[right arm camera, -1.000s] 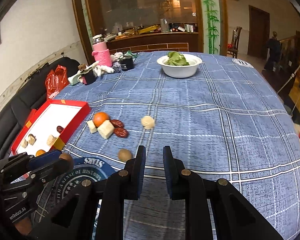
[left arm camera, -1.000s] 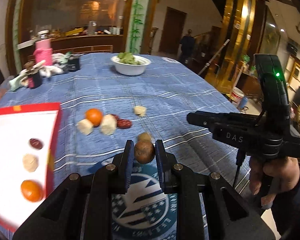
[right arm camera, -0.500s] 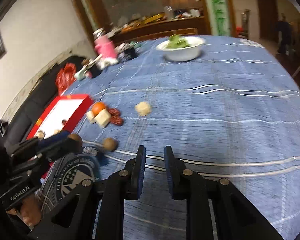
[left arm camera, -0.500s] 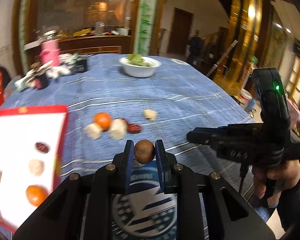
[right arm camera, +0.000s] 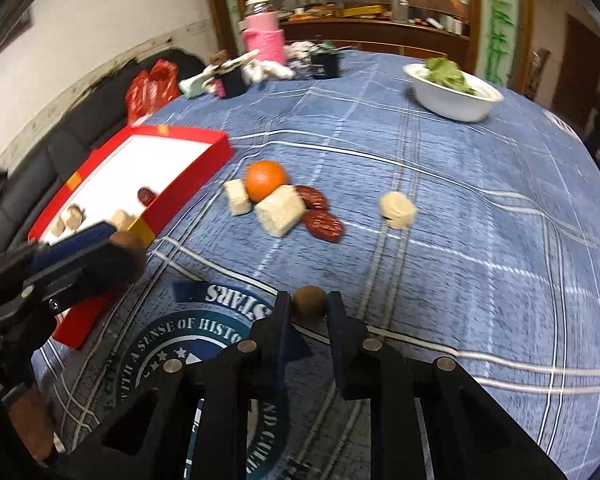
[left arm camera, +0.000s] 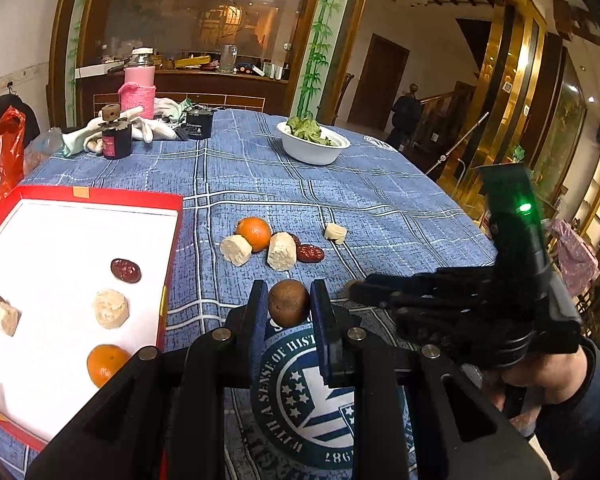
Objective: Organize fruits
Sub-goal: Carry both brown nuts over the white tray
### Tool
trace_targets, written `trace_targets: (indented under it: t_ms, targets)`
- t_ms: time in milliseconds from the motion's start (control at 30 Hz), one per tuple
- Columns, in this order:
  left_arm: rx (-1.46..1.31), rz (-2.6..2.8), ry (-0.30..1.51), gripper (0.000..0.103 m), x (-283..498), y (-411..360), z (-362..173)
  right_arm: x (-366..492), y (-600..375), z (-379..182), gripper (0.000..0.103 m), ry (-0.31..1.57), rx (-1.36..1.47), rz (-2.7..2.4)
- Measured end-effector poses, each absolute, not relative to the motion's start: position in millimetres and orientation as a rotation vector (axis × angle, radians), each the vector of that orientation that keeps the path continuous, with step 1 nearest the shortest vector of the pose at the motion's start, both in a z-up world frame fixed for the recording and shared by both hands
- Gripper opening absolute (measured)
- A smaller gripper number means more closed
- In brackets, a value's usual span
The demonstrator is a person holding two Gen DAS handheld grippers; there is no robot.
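My left gripper (left arm camera: 289, 300) is shut on a round brown fruit (left arm camera: 289, 304) and holds it above the blue cloth, beside the near corner of the red box (left arm camera: 100, 196). The box's white floor holds an orange, a red date and pale chunks. My right gripper (right arm camera: 309, 312) is low over the cloth with its jaws closing. A second brown fruit (right arm camera: 309, 302) fills the gap between its tips. On the cloth beyond lie an orange (left arm camera: 254, 233), pale chunks (left arm camera: 281, 250), red dates (left arm camera: 310, 253) and a lone chunk (left arm camera: 335, 233).
A white bowl of greens (left arm camera: 312, 152) stands at the back of the table. At the back left are a pink bottle (left arm camera: 139, 88), dark jars and white gloves. A red bag (left arm camera: 0, 152) lies off the left edge. The table drops away at the right.
My right gripper has dropped and swung left until the brown fruit on the cloth sits between its tips. My left gripper has carried its fruit closer to the red box.
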State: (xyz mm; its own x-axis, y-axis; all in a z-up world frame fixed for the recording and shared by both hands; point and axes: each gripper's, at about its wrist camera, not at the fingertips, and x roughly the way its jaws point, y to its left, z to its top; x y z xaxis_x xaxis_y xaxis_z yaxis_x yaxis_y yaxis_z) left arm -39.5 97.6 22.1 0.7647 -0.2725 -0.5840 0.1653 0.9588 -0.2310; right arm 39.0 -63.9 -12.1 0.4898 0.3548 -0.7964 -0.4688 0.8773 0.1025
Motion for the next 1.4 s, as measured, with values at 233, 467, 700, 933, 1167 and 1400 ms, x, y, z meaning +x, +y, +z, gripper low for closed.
trace_targets:
  t_ms: [233,467,700,933,1167,1400]
  targets:
    - [-0.158,-0.227,0.639,0.019,-47,93,27,18,-80,14,0.018,0.857,-0.106,0.484]
    - [-0.151,-0.212,0.631,0.019,-55,91,32,2,-89,25,0.018,0.82,-0.067,0.484]
    - [-0.141,-0.193,0.616,0.019,-60,93,39,-6,-94,30,0.018,0.805,-0.04,0.493]
    - [-0.148,-0.157,0.602,0.019,-64,106,43,-11,-81,41,0.018,0.773,-0.044,0.53]
    - [-0.135,0.003,0.635,0.019,-57,124,42,-12,-60,54,0.018,0.743,-0.054,0.574]
    - [-0.176,0.16,0.678,0.019,-55,157,39,-10,-21,65,0.018,0.72,-0.075,0.65]
